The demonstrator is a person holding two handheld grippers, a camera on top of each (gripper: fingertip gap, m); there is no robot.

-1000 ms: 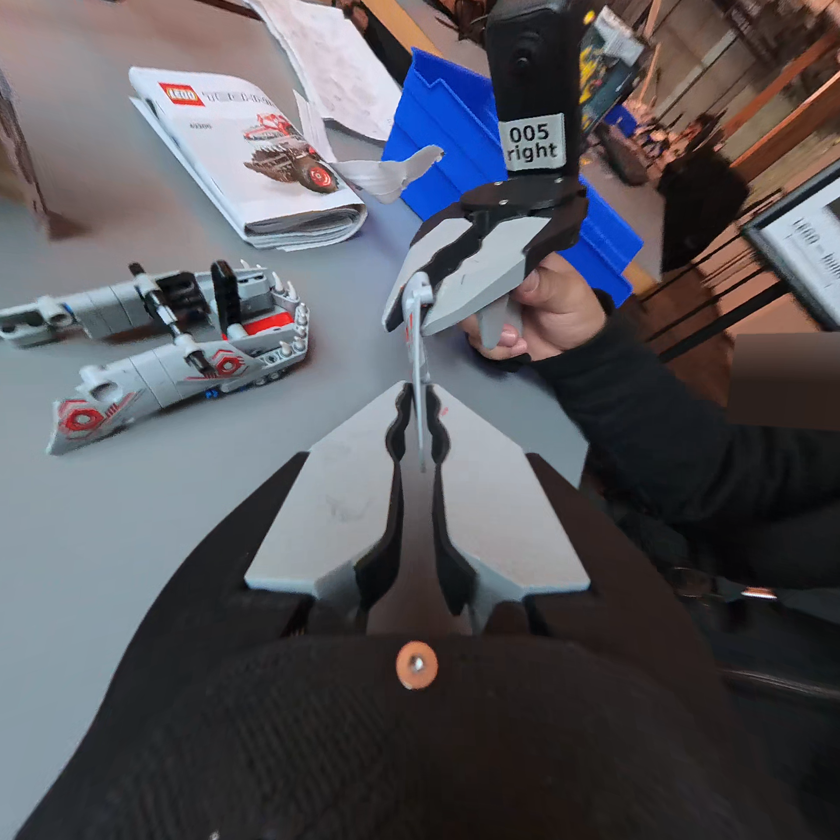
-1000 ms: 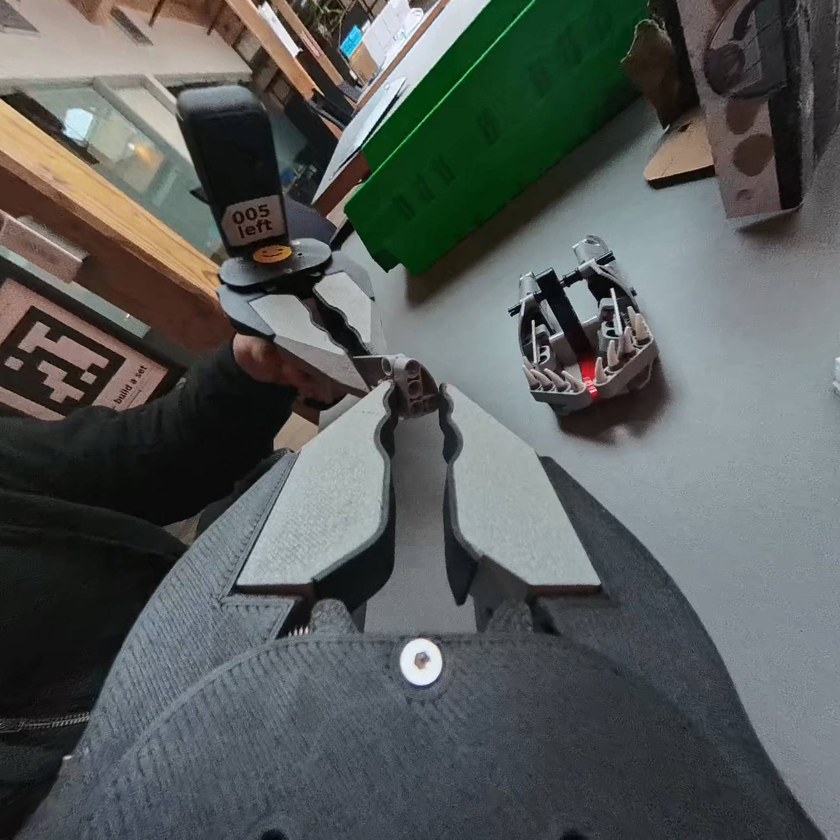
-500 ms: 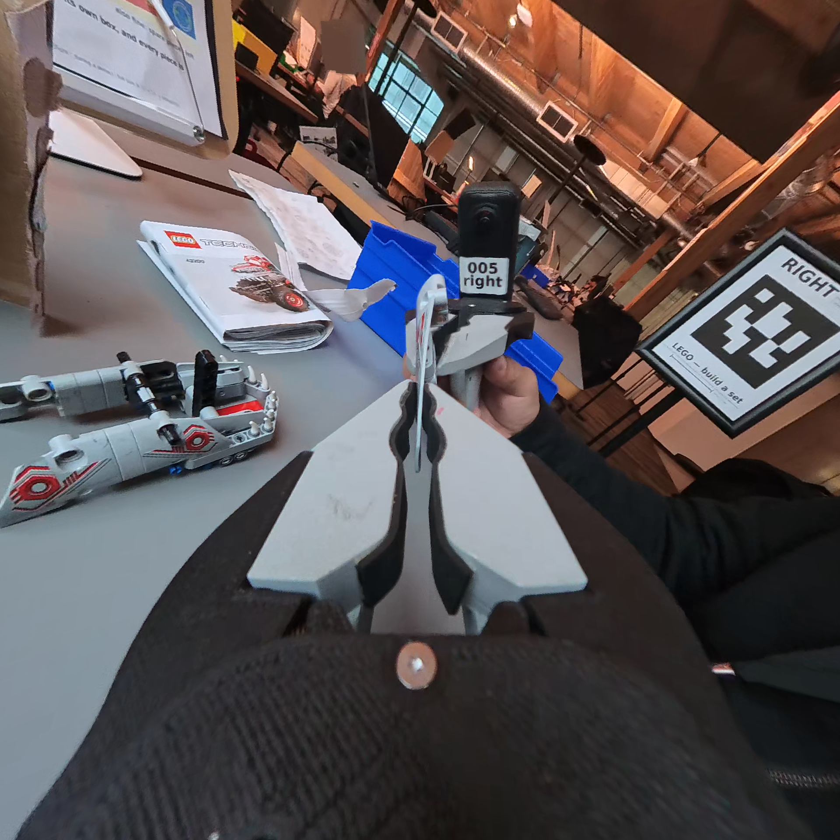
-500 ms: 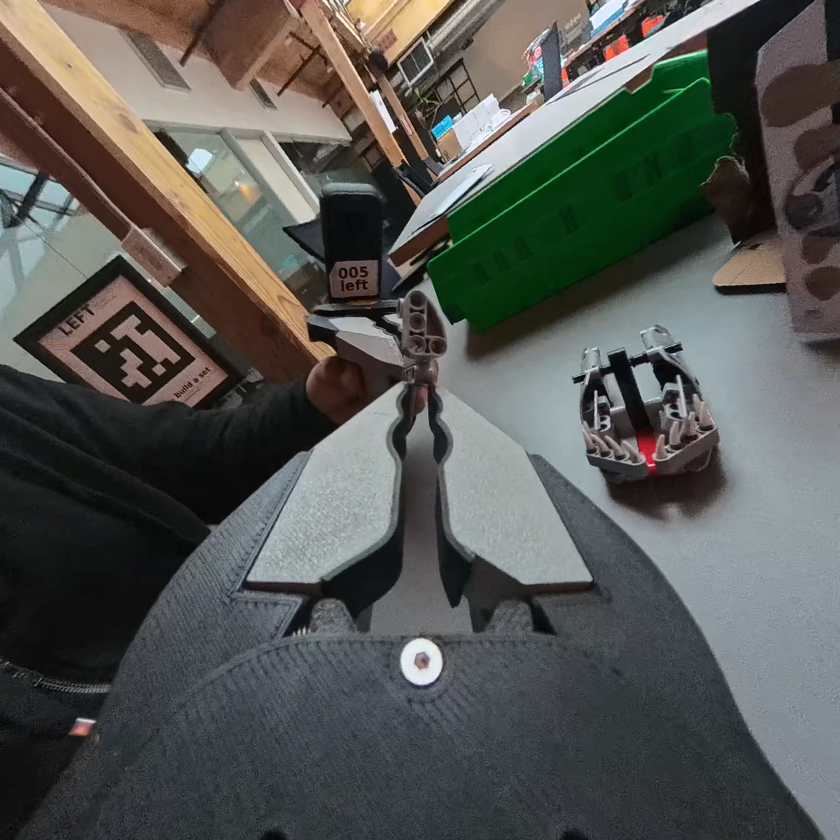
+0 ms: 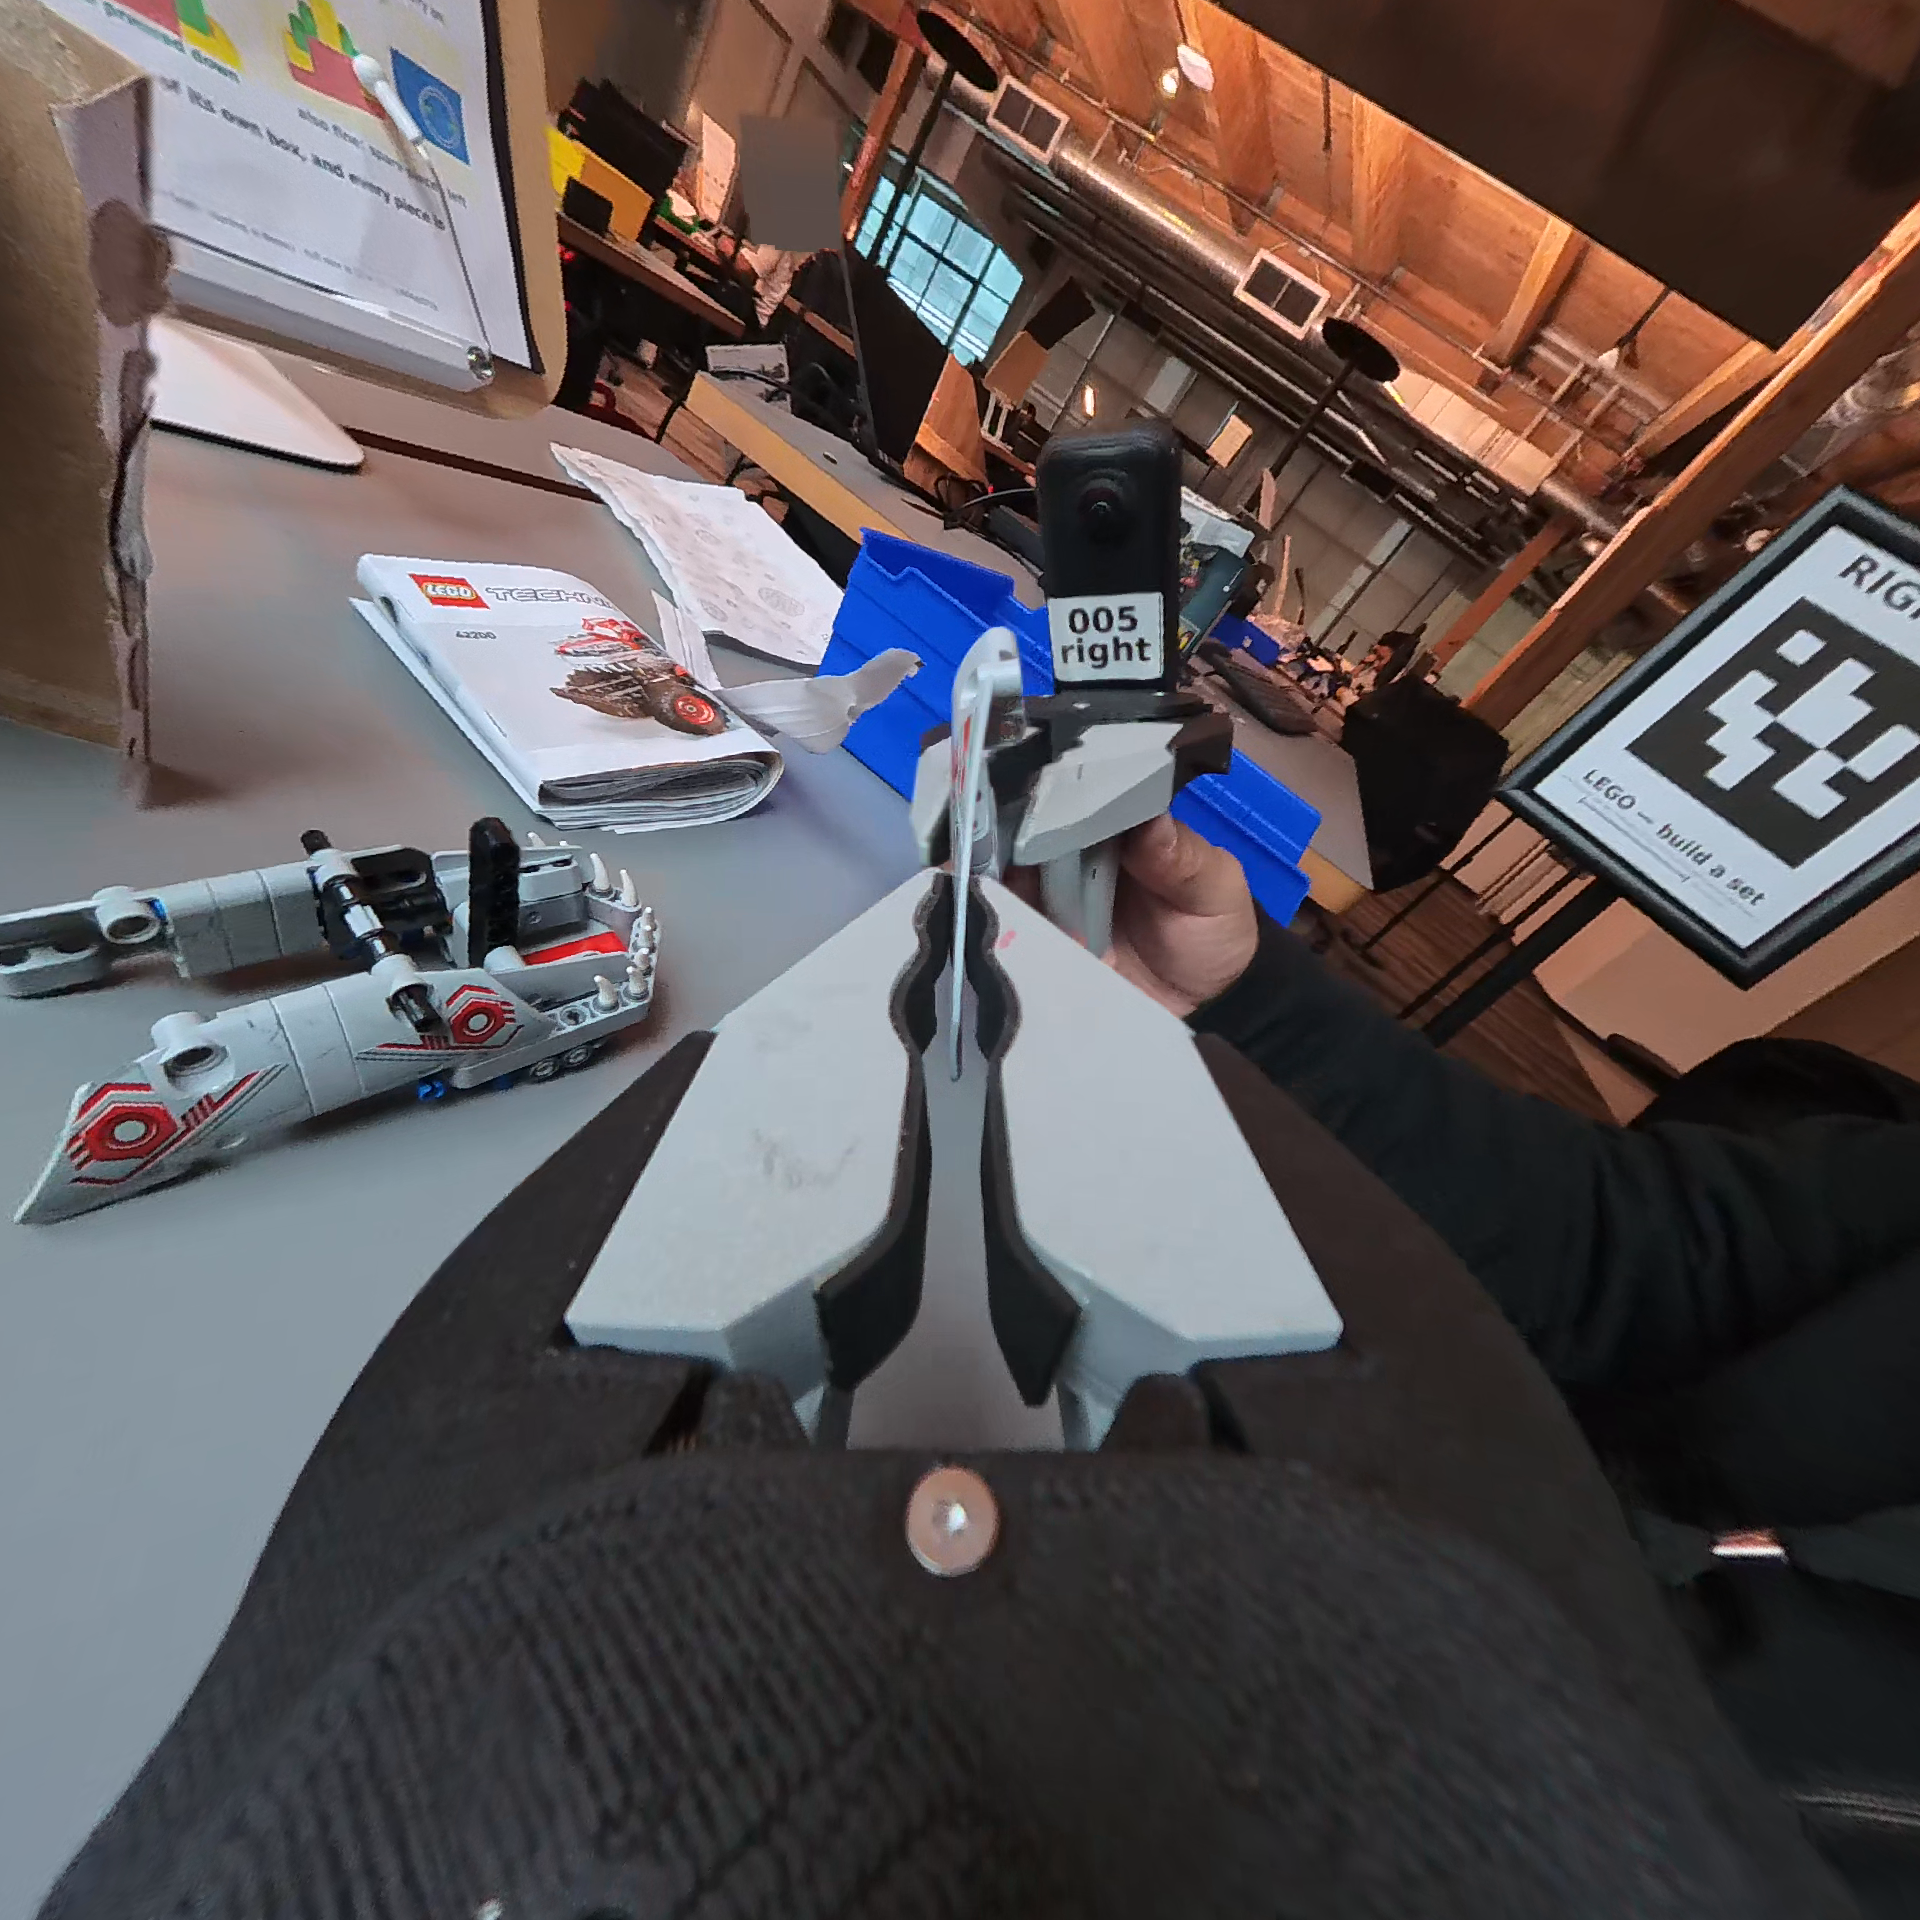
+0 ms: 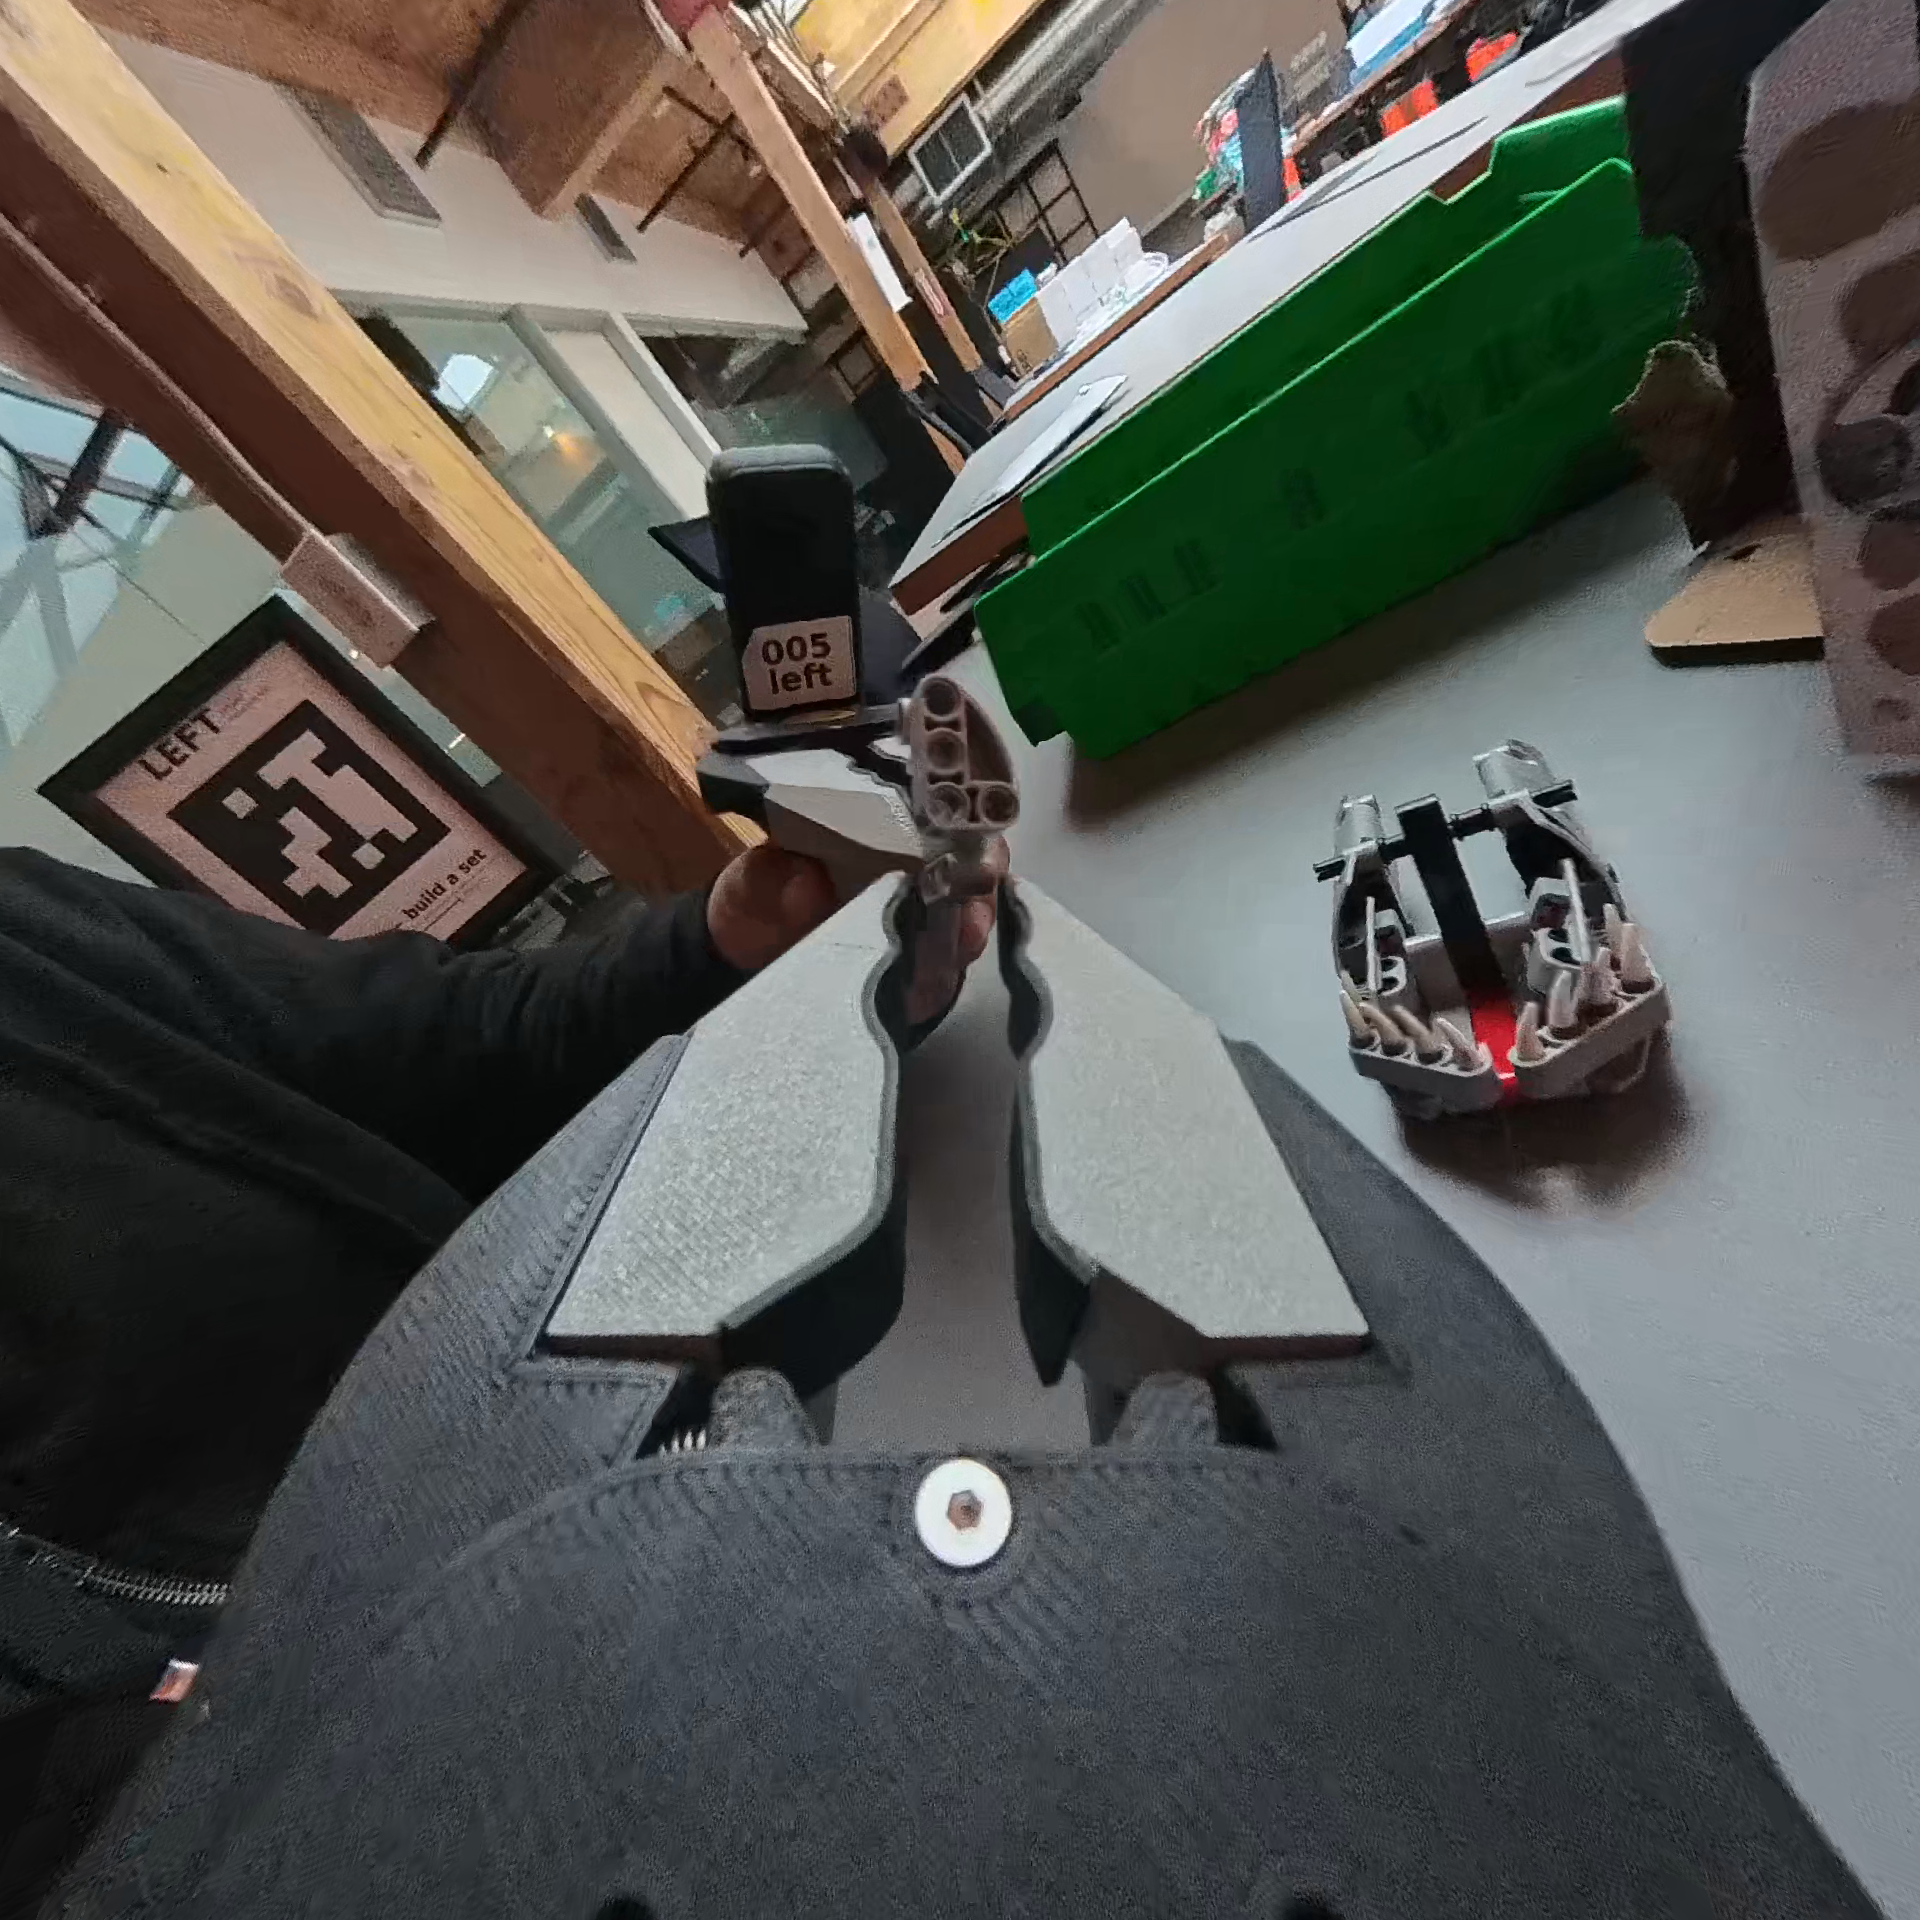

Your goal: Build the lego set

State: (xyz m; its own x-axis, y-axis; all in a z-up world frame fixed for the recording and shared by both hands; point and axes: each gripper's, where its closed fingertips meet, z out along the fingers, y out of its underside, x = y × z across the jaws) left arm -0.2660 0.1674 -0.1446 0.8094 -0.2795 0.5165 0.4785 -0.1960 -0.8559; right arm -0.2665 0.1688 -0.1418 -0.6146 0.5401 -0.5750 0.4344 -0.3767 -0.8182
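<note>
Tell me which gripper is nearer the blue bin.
Right. The right gripper is held just before the blue bin; the left gripper is farther back, shut on the grey lego piece between them.

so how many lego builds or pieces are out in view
2. A toothed grey assembly lies on the table; a small grey panel is held up between the left gripper and right gripper. More may be hidden inside the blue bin.
</note>
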